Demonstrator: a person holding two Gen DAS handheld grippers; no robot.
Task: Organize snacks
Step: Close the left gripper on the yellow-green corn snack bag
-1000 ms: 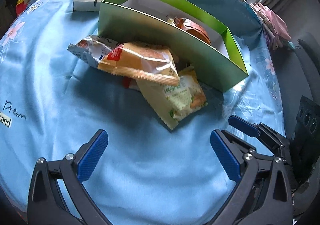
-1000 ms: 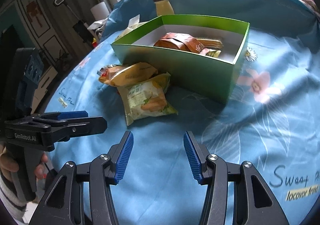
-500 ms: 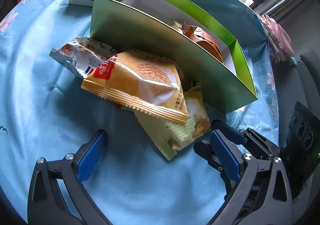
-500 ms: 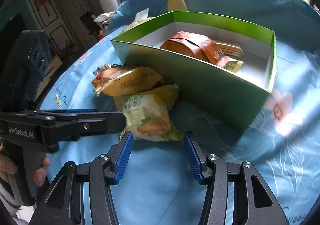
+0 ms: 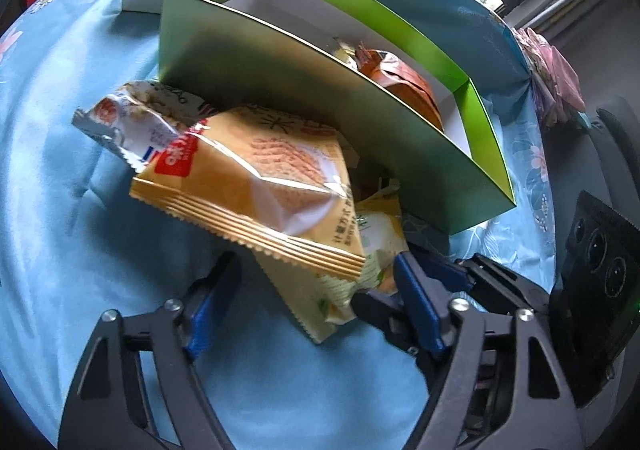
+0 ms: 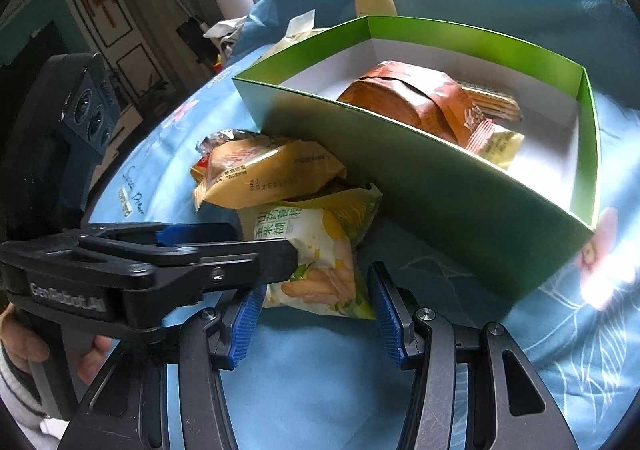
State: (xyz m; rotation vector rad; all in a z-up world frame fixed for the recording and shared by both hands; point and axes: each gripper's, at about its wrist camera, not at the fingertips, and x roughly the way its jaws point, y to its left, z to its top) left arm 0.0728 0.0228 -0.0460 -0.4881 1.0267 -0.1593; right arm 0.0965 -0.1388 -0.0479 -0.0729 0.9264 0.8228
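Crinkly foil snack packs lying piled just beside the green card box. Left gripper closing round the yellow pack, pads not touching yet; right gripper apart at the same pack's other edge.

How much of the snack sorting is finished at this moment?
Done: an orange-brown packet and smaller ones already lie in the green box. In hand: nothing gripped; the left gripper is closing around the green-yellow packet. Left: that packet, the orange packet and the white packet outside.
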